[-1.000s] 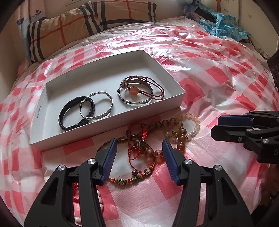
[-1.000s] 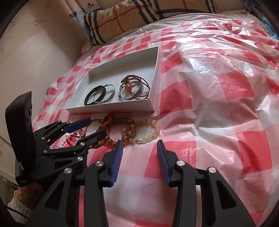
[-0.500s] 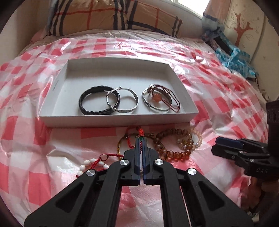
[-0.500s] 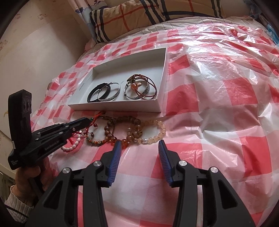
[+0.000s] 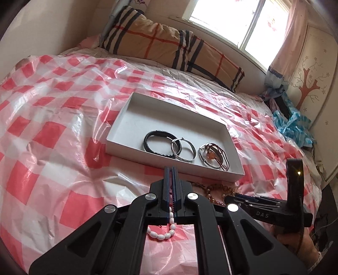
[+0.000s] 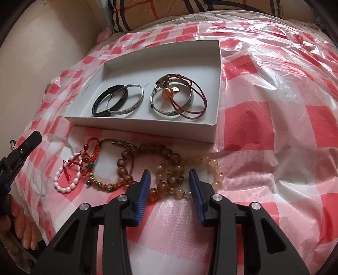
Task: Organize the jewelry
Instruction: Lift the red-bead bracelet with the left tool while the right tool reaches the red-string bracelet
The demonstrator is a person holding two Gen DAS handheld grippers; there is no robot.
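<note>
1. Lying on the checked plastic sheet [image 6: 264, 118] over the bed, a white box [image 6: 147, 124] holds a black band [image 6: 99, 105], a silver bangle [image 6: 135, 105] and a second bangle tangled with red cords [image 6: 190, 105].
2. Only the right wrist view shows the whole loose heap below the box: a white bead bracelet [image 6: 67, 182], a red knotted string [image 6: 95, 152] and amber bead bracelets [image 6: 169, 156] at centre frame.
3. The left wrist view alone shows the window [image 5: 243, 19] and striped pillow [image 5: 169, 46] along the top.
4. There the heap is mostly hidden behind the left gripper [image 5: 171, 169], whose fingers are pressed together; a red thread sits between them, white beads [image 5: 160, 234] dangling beneath.
5. The right gripper [image 6: 169, 179] stands wide apart, empty, amber beads between its fingers.
</note>
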